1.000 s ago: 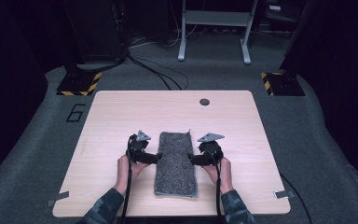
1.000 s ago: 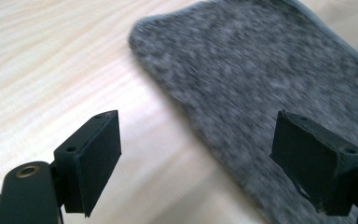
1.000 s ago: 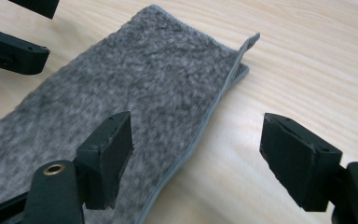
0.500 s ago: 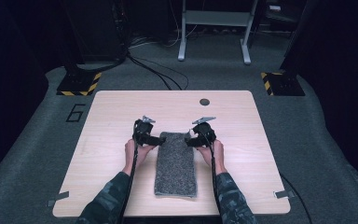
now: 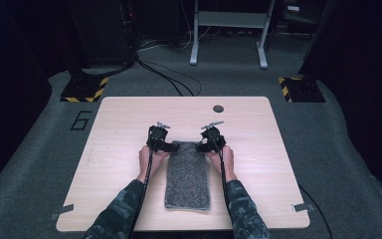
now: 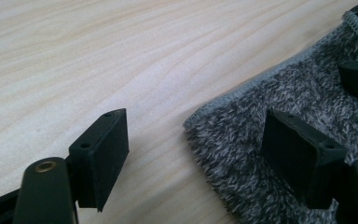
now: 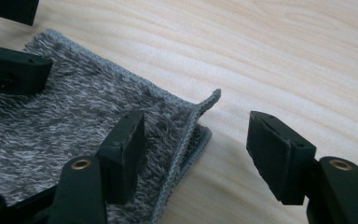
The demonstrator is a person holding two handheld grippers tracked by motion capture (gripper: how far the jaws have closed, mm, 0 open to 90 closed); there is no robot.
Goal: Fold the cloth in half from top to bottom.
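High view: folded grey towel (image 5: 187,175) lies mid-surface (image 5: 119,149); left tongs (image 5: 168,147) and right tongs (image 5: 202,146) at far corners.
Left gripper view: tongs (image 6: 200,144) open, just closing, straddling corner; risk of catching one layer.
Right gripper view: tongs (image 7: 200,140) open, just closing; curled upper edge may slip out.
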